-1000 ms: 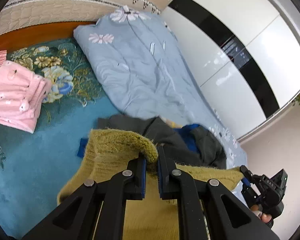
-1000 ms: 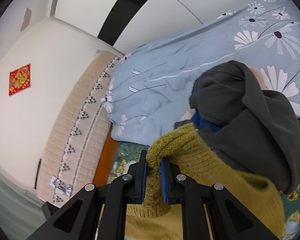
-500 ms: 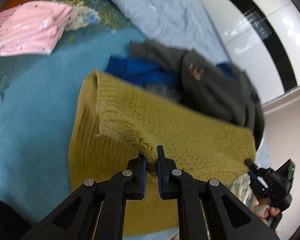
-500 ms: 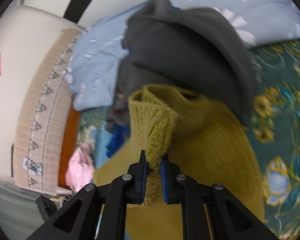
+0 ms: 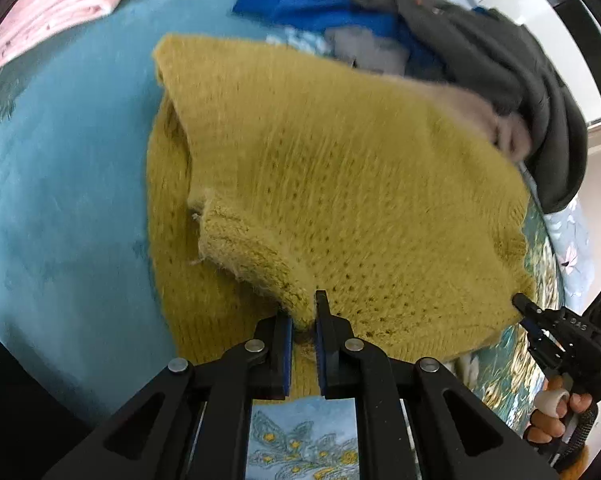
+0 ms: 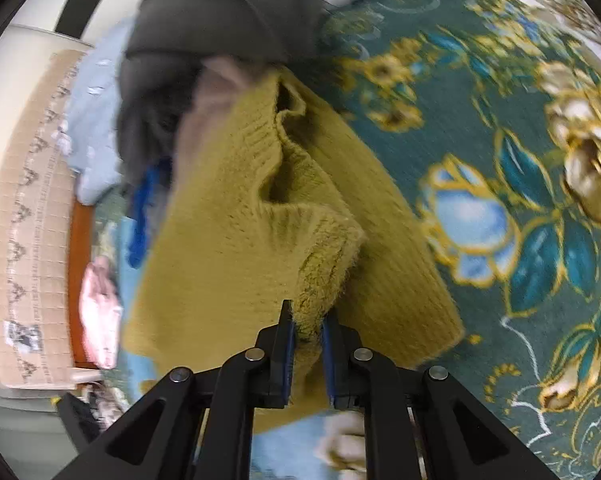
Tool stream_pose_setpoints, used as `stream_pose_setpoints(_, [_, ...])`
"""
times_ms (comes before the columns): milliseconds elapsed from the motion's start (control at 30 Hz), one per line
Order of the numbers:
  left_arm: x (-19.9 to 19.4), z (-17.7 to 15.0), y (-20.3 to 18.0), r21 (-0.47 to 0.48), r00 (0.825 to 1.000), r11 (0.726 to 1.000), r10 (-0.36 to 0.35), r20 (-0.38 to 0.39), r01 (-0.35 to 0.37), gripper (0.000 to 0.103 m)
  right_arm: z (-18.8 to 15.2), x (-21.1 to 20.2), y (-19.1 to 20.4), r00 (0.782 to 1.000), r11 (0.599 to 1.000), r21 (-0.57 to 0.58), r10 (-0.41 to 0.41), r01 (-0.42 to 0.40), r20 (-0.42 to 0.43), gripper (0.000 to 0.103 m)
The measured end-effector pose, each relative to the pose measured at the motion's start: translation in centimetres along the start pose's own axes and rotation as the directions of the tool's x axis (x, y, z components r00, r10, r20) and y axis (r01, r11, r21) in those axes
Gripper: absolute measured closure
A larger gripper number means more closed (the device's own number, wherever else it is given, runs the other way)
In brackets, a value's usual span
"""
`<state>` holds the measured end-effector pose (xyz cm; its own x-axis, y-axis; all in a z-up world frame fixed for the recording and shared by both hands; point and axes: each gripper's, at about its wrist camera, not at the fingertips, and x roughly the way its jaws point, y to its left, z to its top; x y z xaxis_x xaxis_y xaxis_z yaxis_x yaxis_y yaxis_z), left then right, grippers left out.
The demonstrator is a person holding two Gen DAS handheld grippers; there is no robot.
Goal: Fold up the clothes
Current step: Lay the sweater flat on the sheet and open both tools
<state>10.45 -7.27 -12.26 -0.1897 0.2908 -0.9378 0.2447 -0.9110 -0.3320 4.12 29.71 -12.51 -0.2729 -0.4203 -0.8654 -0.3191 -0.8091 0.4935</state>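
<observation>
A mustard-yellow knit sweater [image 5: 340, 184] lies spread on the blue floral bedspread [image 5: 60, 208]. My left gripper [image 5: 302, 322] is shut on a ribbed edge of the sweater and holds it low over the bed. My right gripper [image 6: 307, 320] is shut on another ribbed edge of the same sweater [image 6: 236, 216]. The right gripper also shows in the left wrist view [image 5: 528, 312] at the sweater's right corner. A fold of the sweater lies doubled over beneath both held edges.
A pile of dark grey [image 5: 500, 52] and blue [image 5: 320, 8] clothes lies just beyond the sweater. Folded pink clothes [image 5: 52, 12] sit at the far left. A pale blue flowered quilt [image 6: 92, 128] and the padded headboard [image 6: 24, 200] lie behind.
Both grippers have swung down and pulled the sweater toward me, out from under the grey pile. It now lies spread lower over the bedspread, with both grips unchanged.
</observation>
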Motion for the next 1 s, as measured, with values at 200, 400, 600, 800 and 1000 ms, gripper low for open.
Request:
stream_pose_setpoints(200, [0.2, -0.4, -0.9, 0.049, 0.999, 0.998, 0.033, -0.028, -0.031, 0.093, -0.3, 0.5, -1.3, 0.999, 0.998, 0.027, -0.048, 0.047, 0.019, 0.090])
stream_pose_setpoints(400, [1.5, -0.6, -1.0, 0.057, 0.992, 0.996, 0.071, -0.103, -0.065, 0.093, -0.2, 0.8, -0.5, 0.992, 0.990, -0.062, -0.125, 0.126, 0.011, 0.090])
stream_pose_setpoints(600, [1.8, -0.6, -0.1, 0.011, 0.988, 0.998, 0.060, -0.141, -0.059, 0.090, -0.9, 2.0, -2.2, 0.989, 0.989, -0.034, -0.146, 0.145, -0.039, 0.090])
stream_pose_setpoints(800, [0.8, -0.6, 0.2, -0.018, 0.991, 0.999, 0.030, -0.132, -0.033, 0.087, -0.4, 1.3, -2.9, 0.990, 0.992, -0.014, -0.128, 0.127, -0.056, 0.088])
stream_pose_setpoints(1000, [-1.6, 0.8, 3.0, -0.150, 0.997, 0.987, -0.060, -0.053, 0.051, 0.068, 0.5, -0.8, -3.2, 0.993, 0.993, -0.043, -0.114, 0.114, -0.011, 0.080])
